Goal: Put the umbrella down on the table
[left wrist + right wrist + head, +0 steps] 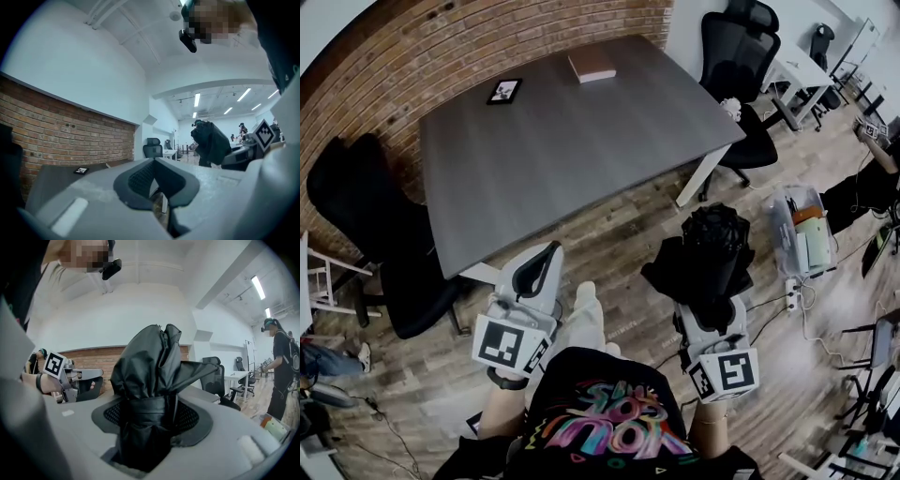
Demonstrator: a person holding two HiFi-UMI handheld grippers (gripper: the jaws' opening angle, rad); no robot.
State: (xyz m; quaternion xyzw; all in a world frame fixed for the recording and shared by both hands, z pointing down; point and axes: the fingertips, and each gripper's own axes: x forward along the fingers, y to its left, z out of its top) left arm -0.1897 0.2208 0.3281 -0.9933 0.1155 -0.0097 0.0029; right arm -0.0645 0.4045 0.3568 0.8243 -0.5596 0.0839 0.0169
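umbrella [151, 364] | folded, pinched between right gripper [151, 414] jaws | left gripper [155, 174] jaws pressed together, empty

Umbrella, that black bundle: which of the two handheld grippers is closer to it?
Right. The right gripper is shut on the umbrella itself; the left gripper is apart from it, off to its left, jaws together and empty.

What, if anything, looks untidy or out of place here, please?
The black umbrella, clamped in the right gripper, is loosely bundled: its fabric flares unevenly above the strap. Nothing else stands out.
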